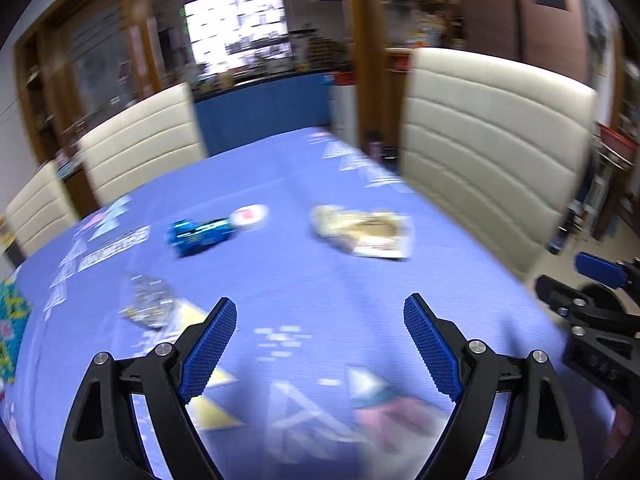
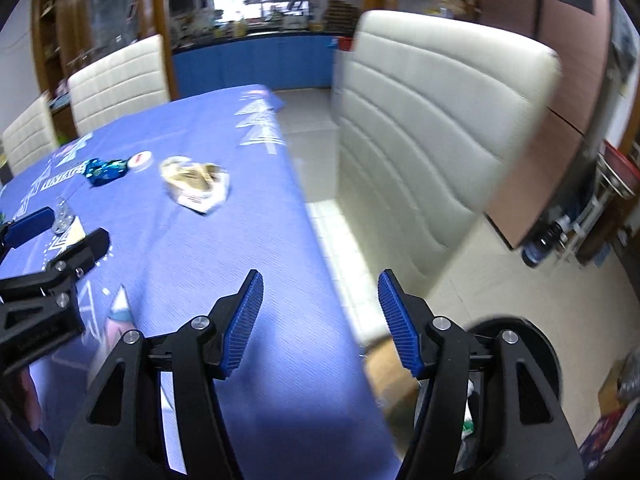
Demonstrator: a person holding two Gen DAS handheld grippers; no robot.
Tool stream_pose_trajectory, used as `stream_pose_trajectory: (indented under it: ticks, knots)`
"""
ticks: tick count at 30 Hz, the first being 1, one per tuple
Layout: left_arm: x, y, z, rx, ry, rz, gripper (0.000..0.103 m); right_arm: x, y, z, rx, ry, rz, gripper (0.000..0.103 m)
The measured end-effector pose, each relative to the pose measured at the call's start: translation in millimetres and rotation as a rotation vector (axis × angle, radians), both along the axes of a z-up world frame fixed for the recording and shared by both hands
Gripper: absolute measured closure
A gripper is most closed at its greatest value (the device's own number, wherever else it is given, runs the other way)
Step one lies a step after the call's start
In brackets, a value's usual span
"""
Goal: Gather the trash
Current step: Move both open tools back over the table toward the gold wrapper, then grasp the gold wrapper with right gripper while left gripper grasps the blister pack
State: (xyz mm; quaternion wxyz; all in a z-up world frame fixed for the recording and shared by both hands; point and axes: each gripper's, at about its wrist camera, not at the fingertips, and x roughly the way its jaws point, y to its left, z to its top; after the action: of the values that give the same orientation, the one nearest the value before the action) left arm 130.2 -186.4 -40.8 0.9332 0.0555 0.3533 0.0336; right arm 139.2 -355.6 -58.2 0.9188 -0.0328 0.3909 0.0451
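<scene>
Several pieces of trash lie on the blue tablecloth [image 1: 304, 280]. A crumpled blue wrapper [image 1: 200, 233] [image 2: 106, 170] sits next to a small white round lid [image 1: 251, 216] [image 2: 141, 159]. To the right of them lies a crumpled beige wrapper [image 1: 360, 233] [image 2: 196, 185]. A clear crinkled plastic piece [image 1: 150, 305] [image 2: 62, 216] lies nearer, on the left. My left gripper [image 1: 320, 314] [image 2: 76, 227] hovers open and empty above the cloth, short of the trash. My right gripper [image 2: 320, 292] [image 1: 568, 276] is open and empty over the table's right edge.
Cream padded chairs stand at the right side [image 1: 492, 148] [image 2: 432, 128] and the far left [image 1: 140, 140] of the table. A black round bin [image 2: 536, 344] stands on the tiled floor under my right gripper. Cabinets and a blue counter [image 1: 264, 116] fill the back.
</scene>
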Motion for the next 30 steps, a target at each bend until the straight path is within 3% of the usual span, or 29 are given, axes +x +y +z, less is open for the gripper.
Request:
stream_pose_trajectory:
  ticks: [6,11,16,25,30]
  knots:
    - [15.5,73.8,-11.7,-0.002,0.007,0.192,0.012,32.4,51.5,-6.4,-0.007,0.006,0.081,0.033]
    - [29.8,106.0,-22.8,-0.010,0.041,0.261,0.011,58.8,82.3,-10.2,-0.016,0.009,0.128,0.023]
    - [43.6,122.7,-32.6,0.007,0.067,0.280,0.011,85.3,103.6,-15.0,-0.019,0.014,0.146,0.015]
    - [77.0,136.1,-50.7,-0.040,0.180,0.264,0.011,123.4,123.0,-25.8,-0.047,0.040,0.150,0.014]
    - [88.9,137.7,-52.3,-0.051,0.192,0.264,0.010,138.1,126.4,-29.6,-0.045,0.051,0.148,0.014]
